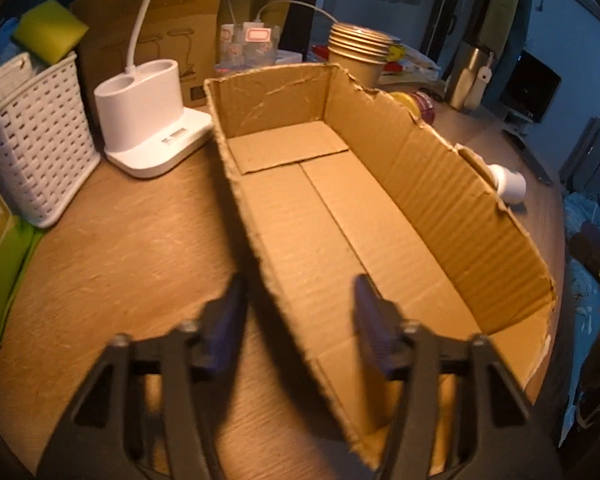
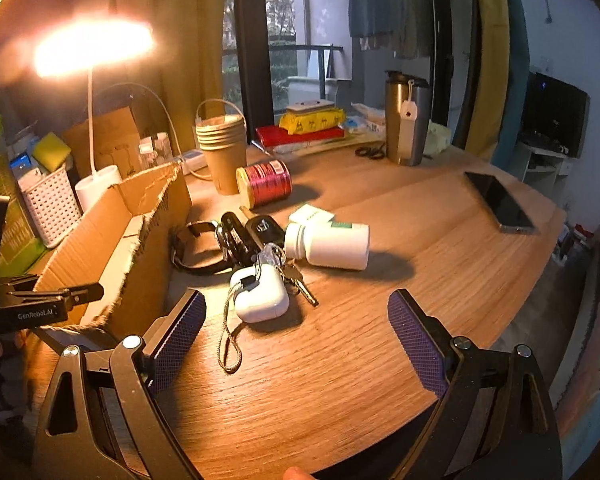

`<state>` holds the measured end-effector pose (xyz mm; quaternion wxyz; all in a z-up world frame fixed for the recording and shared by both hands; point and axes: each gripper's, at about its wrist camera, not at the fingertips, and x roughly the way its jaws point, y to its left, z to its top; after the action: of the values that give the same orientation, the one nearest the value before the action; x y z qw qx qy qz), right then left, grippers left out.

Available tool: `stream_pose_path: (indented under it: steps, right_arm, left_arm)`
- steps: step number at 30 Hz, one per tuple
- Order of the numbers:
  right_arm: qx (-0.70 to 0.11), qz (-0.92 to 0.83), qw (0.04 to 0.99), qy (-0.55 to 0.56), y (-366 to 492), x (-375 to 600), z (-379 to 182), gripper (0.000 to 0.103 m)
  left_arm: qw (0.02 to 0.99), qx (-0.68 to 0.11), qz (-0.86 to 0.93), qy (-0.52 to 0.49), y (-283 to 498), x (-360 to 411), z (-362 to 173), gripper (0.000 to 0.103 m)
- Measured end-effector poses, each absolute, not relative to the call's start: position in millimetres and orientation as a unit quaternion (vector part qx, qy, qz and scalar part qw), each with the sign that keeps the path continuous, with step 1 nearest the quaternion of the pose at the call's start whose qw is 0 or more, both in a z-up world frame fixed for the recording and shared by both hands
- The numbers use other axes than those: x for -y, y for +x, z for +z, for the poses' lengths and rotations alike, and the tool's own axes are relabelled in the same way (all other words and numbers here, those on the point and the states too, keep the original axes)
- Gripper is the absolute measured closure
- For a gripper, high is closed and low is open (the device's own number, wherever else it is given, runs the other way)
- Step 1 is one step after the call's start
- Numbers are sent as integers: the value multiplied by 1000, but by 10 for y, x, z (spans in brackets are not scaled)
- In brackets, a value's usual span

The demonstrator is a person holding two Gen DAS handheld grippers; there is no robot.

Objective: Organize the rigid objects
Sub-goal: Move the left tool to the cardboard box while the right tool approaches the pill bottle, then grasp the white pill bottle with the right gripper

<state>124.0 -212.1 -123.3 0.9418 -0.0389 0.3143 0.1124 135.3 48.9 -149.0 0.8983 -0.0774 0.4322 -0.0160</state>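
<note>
An empty cardboard box (image 1: 340, 216) lies open on the wooden table; it also shows in the right wrist view (image 2: 112, 240). My left gripper (image 1: 300, 300) is open, its fingers straddling the box's near left wall. My right gripper (image 2: 296, 312) is open and empty, just short of a white earbud case (image 2: 262, 294) with a lanyard. Behind it lie keys (image 2: 296, 276), a car key fob (image 2: 264, 228), a black wrist strap (image 2: 200, 248), a white pill bottle (image 2: 332, 244) on its side and a red ribbon spool (image 2: 266, 182).
A white lamp base (image 1: 148, 120) and a white woven basket (image 1: 36, 140) stand left of the box. Stacked paper cups (image 2: 222, 148), a steel tumbler (image 2: 406, 120), scissors (image 2: 370, 152) and a phone (image 2: 500, 202) sit farther back. The table edge runs along the right.
</note>
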Motion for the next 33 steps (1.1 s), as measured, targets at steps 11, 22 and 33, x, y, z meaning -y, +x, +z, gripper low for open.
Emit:
stream_pose_path:
  steps: [11,22,33]
  right_arm:
    - [-322,112,939,-38,1279,2134,-1363,9]
    - [-301,98,947,-58,1638,2297,-1270,9]
    - [-318,135,936,-71,2222,2451,-1333,9]
  left_arm:
    - [897,-436,-11,-69,1450,-439,-1540,59]
    - [898,-436,-9,-65,1458,-420,-1530,57]
    - [898,-435,-10,-65,1439,-414,-1539,57]
